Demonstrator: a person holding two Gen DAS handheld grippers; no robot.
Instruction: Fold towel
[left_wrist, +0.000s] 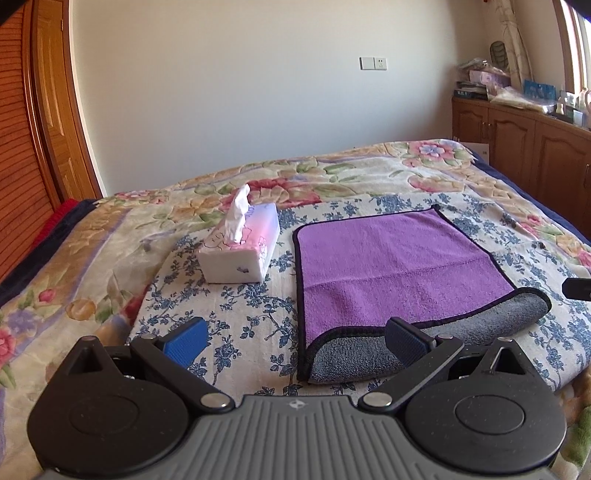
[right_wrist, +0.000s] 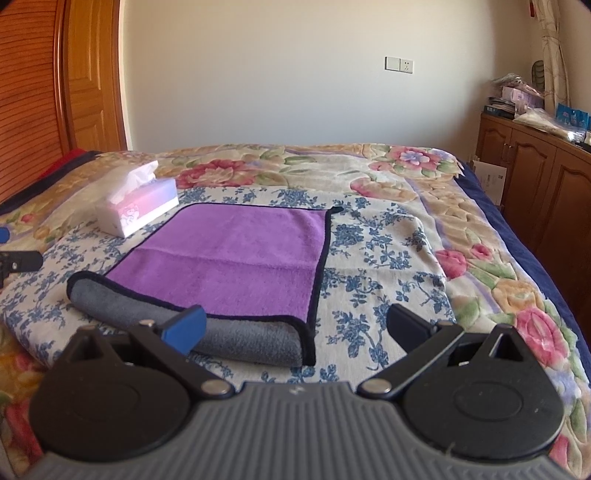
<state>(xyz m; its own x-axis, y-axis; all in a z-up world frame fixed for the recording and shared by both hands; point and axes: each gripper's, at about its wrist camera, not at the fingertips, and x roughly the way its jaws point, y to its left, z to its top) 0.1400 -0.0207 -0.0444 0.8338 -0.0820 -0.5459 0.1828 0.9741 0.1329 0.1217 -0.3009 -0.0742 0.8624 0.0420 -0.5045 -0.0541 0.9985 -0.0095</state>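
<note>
A purple towel (left_wrist: 391, 262) with a black border lies flat on the bed; its near edge is rolled over and shows the grey underside (left_wrist: 369, 354). It also shows in the right wrist view (right_wrist: 236, 258), grey roll (right_wrist: 243, 338) nearest. My left gripper (left_wrist: 295, 339) is open and empty, just in front of the towel's near left corner. My right gripper (right_wrist: 295, 328) is open and empty, in front of the near right corner. Each gripper's tip shows at the edge of the other view: the right one (left_wrist: 578, 288), the left one (right_wrist: 18, 260).
A tissue box (left_wrist: 240, 247) stands left of the towel, also in the right wrist view (right_wrist: 138, 206). The bed has a blue-flowered cloth (left_wrist: 236, 314) over a floral blanket (left_wrist: 332, 173). A wooden cabinet (left_wrist: 535, 147) with clutter stands at the right, a wooden door (left_wrist: 44, 110) at the left.
</note>
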